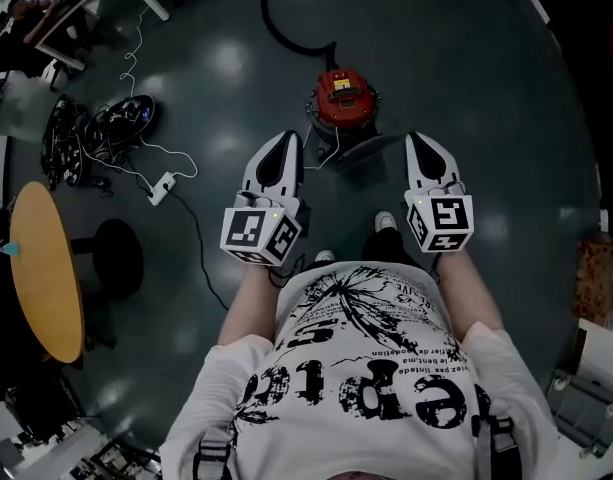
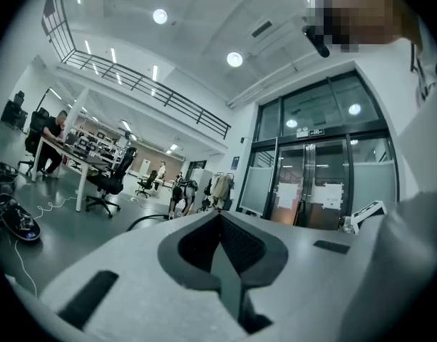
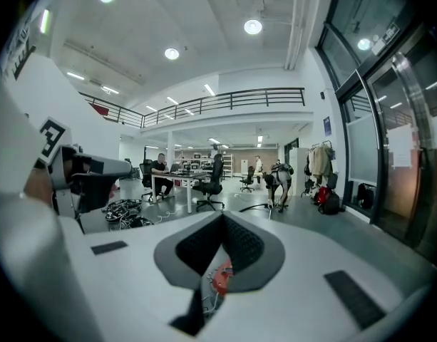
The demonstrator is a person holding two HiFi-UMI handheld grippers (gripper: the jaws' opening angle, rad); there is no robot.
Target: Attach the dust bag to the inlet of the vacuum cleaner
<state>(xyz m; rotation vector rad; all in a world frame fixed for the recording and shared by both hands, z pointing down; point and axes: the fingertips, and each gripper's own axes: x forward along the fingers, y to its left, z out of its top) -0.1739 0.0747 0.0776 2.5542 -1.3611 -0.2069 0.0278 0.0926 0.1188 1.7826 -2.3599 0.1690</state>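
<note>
Ahead, upright red vacuum cleaner (image 1: pixel 344 98).

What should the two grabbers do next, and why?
Probably lower both toward the red vacuum cleaner on the floor ahead. The left gripper and right gripper have their jaws together with nothing in them, and neither touches the vacuum. No dust bag shows in any view.
</note>
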